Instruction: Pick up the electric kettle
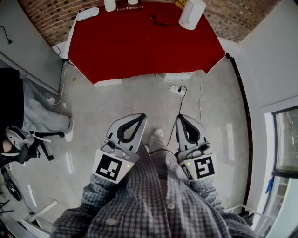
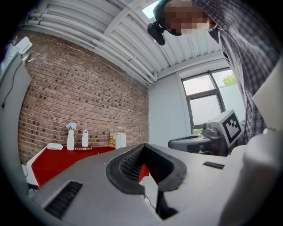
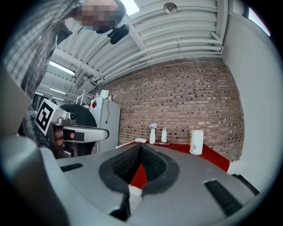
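The white electric kettle (image 1: 192,13) stands at the far right corner of the red table (image 1: 139,46); the right gripper view shows the kettle (image 3: 196,142) upright and far ahead. In the left gripper view the kettle (image 2: 120,140) is small and distant. My left gripper (image 1: 140,117) and right gripper (image 1: 182,118) are held side by side over the floor, close to my body and well short of the table. Both point level toward the table. The left gripper (image 2: 142,145) and right gripper (image 3: 140,145) have their tips together with nothing between them.
A white vase (image 3: 152,133) and a white bottle (image 3: 164,135) stand at the table's back. A white cloth (image 1: 87,13) lies at its far left. A power strip (image 1: 176,89) with cables lies on the floor before the table. A seated person's leg (image 1: 42,118) is at left.
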### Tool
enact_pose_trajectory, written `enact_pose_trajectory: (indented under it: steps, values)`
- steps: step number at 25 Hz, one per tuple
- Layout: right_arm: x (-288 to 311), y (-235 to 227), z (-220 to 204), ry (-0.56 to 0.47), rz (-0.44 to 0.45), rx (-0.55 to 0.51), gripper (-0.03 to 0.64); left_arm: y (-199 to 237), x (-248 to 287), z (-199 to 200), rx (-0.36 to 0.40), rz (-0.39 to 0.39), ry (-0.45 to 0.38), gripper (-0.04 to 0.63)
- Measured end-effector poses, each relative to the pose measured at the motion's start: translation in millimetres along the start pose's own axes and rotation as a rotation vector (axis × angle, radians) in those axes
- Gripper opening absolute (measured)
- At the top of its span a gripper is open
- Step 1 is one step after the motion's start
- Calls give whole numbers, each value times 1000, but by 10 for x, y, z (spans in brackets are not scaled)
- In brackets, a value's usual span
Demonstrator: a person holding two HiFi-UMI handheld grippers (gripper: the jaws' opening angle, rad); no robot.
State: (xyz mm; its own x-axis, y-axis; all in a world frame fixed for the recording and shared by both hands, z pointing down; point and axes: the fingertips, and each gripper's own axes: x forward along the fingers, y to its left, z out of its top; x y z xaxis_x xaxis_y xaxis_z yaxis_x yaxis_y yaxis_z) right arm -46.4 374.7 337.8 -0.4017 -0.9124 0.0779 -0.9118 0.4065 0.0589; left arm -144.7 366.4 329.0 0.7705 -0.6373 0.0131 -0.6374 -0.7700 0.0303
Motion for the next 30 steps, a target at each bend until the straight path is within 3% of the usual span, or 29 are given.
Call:
enact_pose_trajectory:
  steps: [14, 19, 30]
  values:
    - [497, -139, 6, -7, 88, -12, 5, 400, 128, -62, -26, 112, 10, 2]
    - [718, -452, -54, 5, 95, 40, 5, 548, 418, -61, -41, 153, 14, 2]
    - [1361, -1178, 18, -2, 152, 1, 5, 1089, 1083, 70, -27, 258, 0, 2]
